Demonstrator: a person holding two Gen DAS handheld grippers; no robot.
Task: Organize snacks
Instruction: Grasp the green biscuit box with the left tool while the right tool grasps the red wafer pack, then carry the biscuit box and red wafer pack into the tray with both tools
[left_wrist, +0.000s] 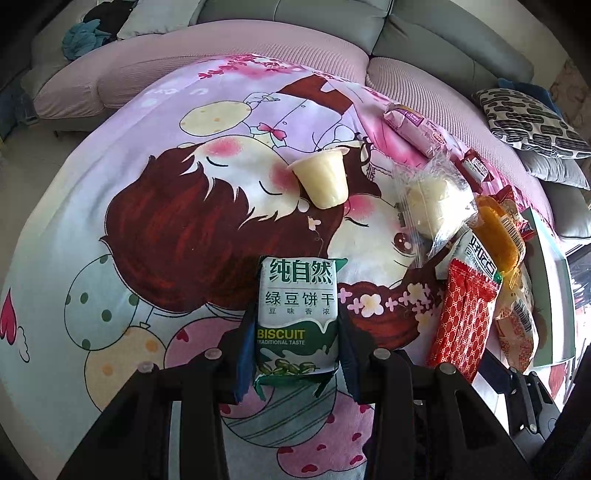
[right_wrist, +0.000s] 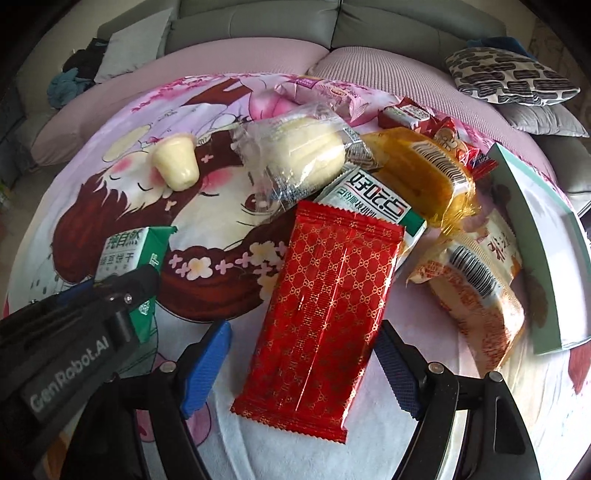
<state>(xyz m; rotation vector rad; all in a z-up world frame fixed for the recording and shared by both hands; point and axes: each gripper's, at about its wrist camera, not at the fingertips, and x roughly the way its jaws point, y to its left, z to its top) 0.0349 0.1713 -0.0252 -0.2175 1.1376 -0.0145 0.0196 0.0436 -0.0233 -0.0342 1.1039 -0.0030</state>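
Clamped in the left gripper (left_wrist: 295, 325), the biscuit pack (left_wrist: 297, 317) looks secure, but the right gripper's (right_wrist: 303, 365) wide-open, empty jaws straddling the slick red packet (right_wrist: 321, 310) could pinch crookedly and lose it.

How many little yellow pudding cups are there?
1. The pudding cup lies tipped on its side on the cartoon blanket, apart from the snack pile. More could be hidden under that pile.

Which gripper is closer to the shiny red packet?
Right. The right gripper has its open fingers either side of the red packet; the left gripper is off beside it, shut on the green biscuit pack.
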